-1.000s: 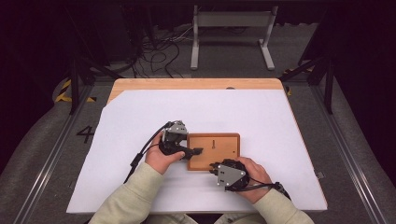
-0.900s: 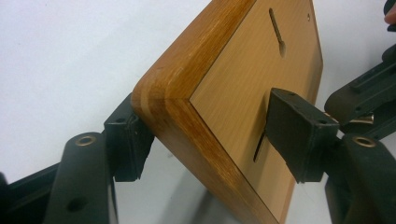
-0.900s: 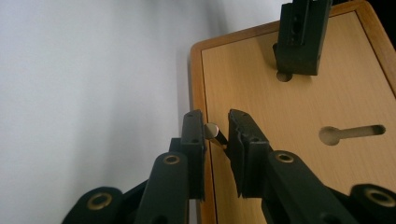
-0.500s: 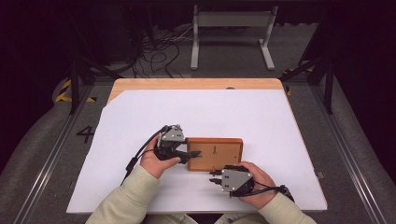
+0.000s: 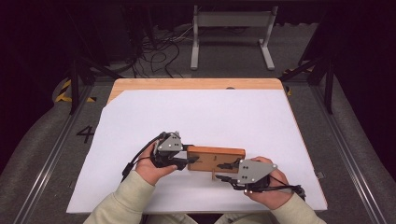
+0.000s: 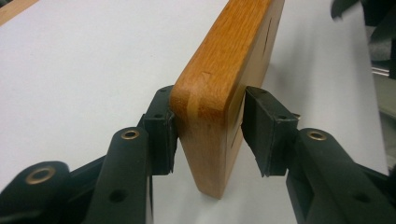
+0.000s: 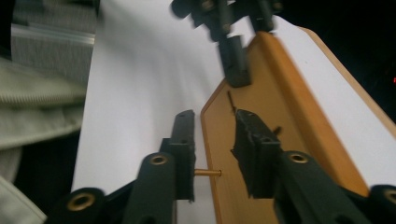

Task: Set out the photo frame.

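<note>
At the wooden board's [image 5: 216, 157] left end, the left gripper [image 5: 187, 159] clamps it upright; the right gripper [image 5: 223, 171], jaws just widening astride its near edge, must next clear the brass peg [image 7: 208, 172].

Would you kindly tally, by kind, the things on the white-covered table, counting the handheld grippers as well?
Wooden board: 1
Small brass pin sticking out of the board's near edge: 1
Handheld grippers: 2, the left gripper clamped on the board's end, the right gripper with jaws astride the near edge
White table cover: 1
Total: 5
</note>
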The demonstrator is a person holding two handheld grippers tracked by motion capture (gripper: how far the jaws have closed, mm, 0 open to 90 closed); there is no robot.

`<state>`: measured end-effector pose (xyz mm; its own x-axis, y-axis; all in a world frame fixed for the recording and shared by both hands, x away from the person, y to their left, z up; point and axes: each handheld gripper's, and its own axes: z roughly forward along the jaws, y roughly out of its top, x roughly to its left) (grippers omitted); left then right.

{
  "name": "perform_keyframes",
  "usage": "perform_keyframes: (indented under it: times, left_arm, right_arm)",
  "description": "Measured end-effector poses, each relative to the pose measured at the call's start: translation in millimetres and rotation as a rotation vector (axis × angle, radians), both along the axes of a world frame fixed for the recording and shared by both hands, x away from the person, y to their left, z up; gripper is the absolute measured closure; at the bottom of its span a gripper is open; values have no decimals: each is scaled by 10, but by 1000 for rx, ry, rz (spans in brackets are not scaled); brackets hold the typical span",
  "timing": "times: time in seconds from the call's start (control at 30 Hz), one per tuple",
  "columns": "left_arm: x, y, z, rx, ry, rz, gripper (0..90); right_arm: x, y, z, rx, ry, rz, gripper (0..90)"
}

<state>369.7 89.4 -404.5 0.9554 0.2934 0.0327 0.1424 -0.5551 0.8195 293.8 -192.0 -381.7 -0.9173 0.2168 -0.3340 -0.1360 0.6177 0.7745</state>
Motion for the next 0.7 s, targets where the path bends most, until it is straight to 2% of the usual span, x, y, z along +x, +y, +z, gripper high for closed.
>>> perform_keyframes:
  times: [0.07,0.23,0.37,0.7]
  left_arm:
    - [-24,19,-8,-10,7,-12,579]
    - [-71,40,-13,-15,0,-22,591]
    - [-90,51,-25,-29,5,-28,592]
    - [-162,86,-67,-19,13,-57,587]
  right_arm:
    - [2,-56,47,54,35,-33,646]
    - [-9,-197,152,127,40,-72,643]
    - [-11,-268,192,148,39,-92,629]
    - [24,-505,236,189,27,-176,614]
